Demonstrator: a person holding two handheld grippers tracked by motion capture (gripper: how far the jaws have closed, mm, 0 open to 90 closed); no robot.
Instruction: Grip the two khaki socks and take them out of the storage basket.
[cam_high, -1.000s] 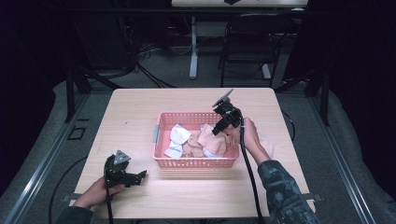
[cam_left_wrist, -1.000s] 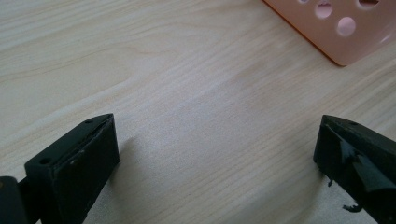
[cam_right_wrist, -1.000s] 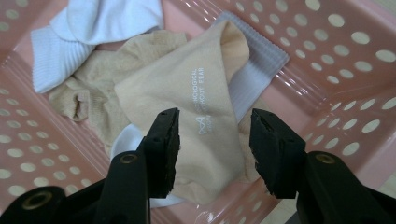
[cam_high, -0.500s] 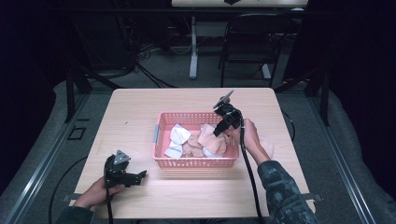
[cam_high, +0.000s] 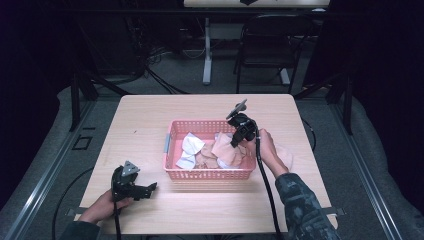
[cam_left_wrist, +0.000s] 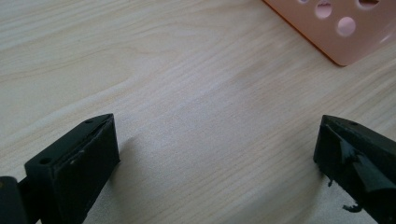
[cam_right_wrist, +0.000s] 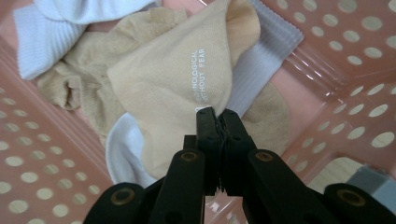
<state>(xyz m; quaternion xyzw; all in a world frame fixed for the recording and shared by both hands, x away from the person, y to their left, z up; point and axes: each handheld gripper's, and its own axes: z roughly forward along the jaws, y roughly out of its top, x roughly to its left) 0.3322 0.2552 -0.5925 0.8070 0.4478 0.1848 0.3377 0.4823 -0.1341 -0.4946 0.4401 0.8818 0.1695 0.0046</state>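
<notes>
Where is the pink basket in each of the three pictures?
High view: the pink basket sits mid-table, right gripper over it.
Left gripper view: one basket corner at top right.
Right gripper view: basket walls all around, jaws pinching a tan sock.
Shared landmark: the basket's round holes.

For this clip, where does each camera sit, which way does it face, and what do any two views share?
High view: above the person's side, facing forward and down on the wooden table; both forearms, left gripper, right gripper.
Left gripper view: low over the table; open jaws.
Right gripper view: inside the pink perforated plastic basket; jaws shut on the beige sock.
All share the basket.
</notes>
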